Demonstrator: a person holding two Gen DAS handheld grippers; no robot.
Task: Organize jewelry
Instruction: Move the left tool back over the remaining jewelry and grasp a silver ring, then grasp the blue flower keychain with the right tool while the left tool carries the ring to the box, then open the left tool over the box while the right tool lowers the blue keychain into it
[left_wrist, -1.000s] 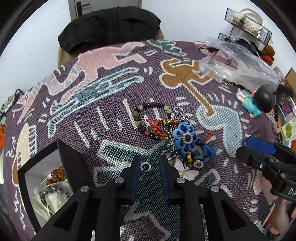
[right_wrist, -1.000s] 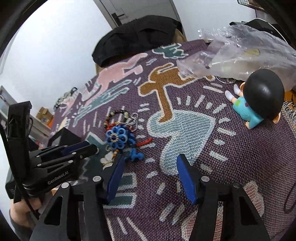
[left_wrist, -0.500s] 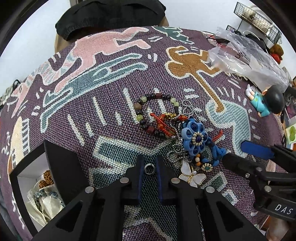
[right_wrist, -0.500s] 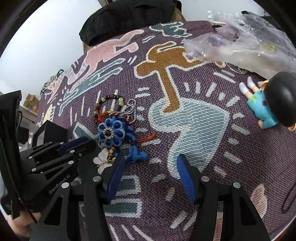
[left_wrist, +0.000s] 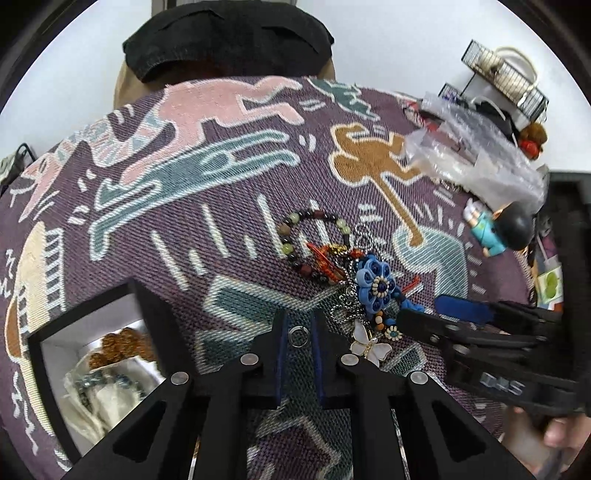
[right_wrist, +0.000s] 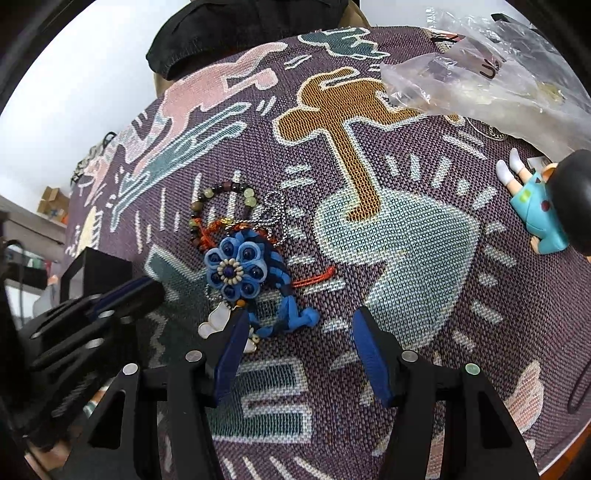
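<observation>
left gripper (left_wrist: 298, 334): jaws pinch tiny silver ring (left_wrist: 297, 335), hard, slippery, hold by rim | right gripper (right_wrist: 297, 332): half wide, closing, holds nothing, blue knotted cord (right_wrist: 295, 317) between, soft, light | pile beside black box (left_wrist: 92, 332)

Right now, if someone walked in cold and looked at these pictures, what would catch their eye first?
Probably the tangle of jewelry mid-table: a blue flower charm lying over a beaded bracelet, on the loud purple figure-patterned cloth. Next, the small silver ring pinched in the left gripper, with an open black box at the table's left edge. The right gripper, jaws closing, straddles the charm's blue cord.
</observation>
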